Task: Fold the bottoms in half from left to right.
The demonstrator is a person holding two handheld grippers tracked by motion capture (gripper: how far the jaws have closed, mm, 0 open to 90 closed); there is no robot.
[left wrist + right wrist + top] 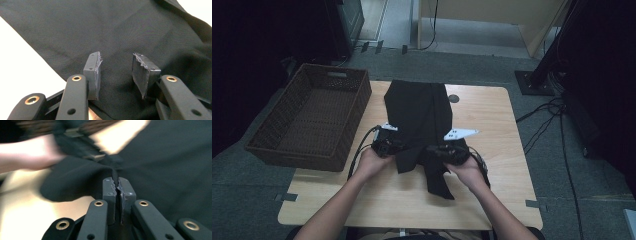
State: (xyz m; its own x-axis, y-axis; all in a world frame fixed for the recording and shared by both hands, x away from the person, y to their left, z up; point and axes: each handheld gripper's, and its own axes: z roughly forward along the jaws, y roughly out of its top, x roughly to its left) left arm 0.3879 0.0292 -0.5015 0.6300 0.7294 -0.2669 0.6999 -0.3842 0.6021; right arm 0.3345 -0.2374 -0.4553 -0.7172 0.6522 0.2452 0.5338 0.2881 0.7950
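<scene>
Right tool [117,188]: pinching black cloth's [422,112] edge | left tool [120,75]: half-open over cloth | basket [357,117] left of cloth

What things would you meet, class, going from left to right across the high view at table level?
Wicker basket → left tool → black cloth → right tool → bare right part of the wooden table.

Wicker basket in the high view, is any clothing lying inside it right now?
No, the wicker basket shows only its bare woven bottom, while the black garment lies on the table beside it.
</scene>
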